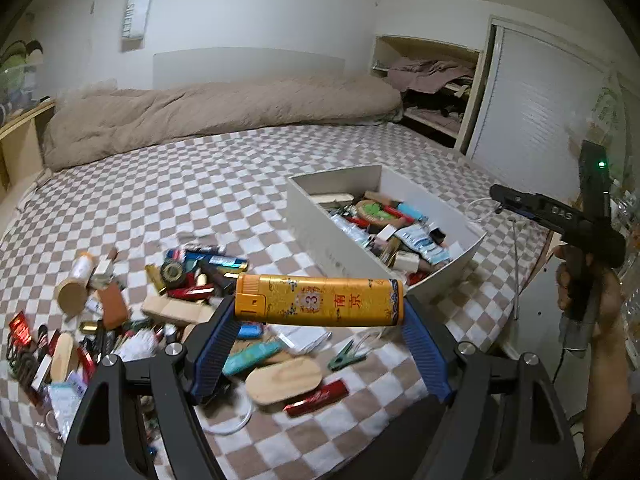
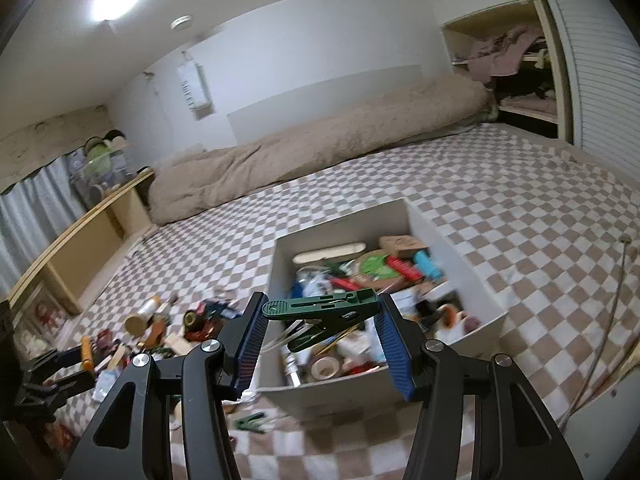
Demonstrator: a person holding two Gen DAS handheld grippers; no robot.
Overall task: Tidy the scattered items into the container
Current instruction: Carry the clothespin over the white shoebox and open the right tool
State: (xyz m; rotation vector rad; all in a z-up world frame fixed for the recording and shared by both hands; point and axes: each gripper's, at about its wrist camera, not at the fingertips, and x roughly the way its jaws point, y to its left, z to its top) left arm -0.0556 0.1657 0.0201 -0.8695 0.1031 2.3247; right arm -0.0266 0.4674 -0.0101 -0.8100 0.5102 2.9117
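My left gripper (image 1: 320, 304) is shut on a gold-yellow lighter (image 1: 318, 300), held crosswise above the checked bedspread (image 1: 180, 184). Beyond it to the right stands the white box (image 1: 320, 236), full of small items. A pile of scattered items (image 1: 132, 312) lies to the left. In the right wrist view my right gripper (image 2: 320, 312) is shut on a dark green clothes peg (image 2: 320, 308), held end to end over the near part of the white box (image 2: 452, 256). The right gripper's body and a hand (image 1: 580, 280) show at the right edge of the left wrist view.
A second green peg (image 1: 346, 356), a wooden oval piece (image 1: 284, 380) and a red lighter (image 1: 316, 398) lie on the bedspread near my left gripper. A rolled beige duvet (image 1: 220, 112) runs along the far side. A white cable (image 2: 612, 308) lies right of the box.
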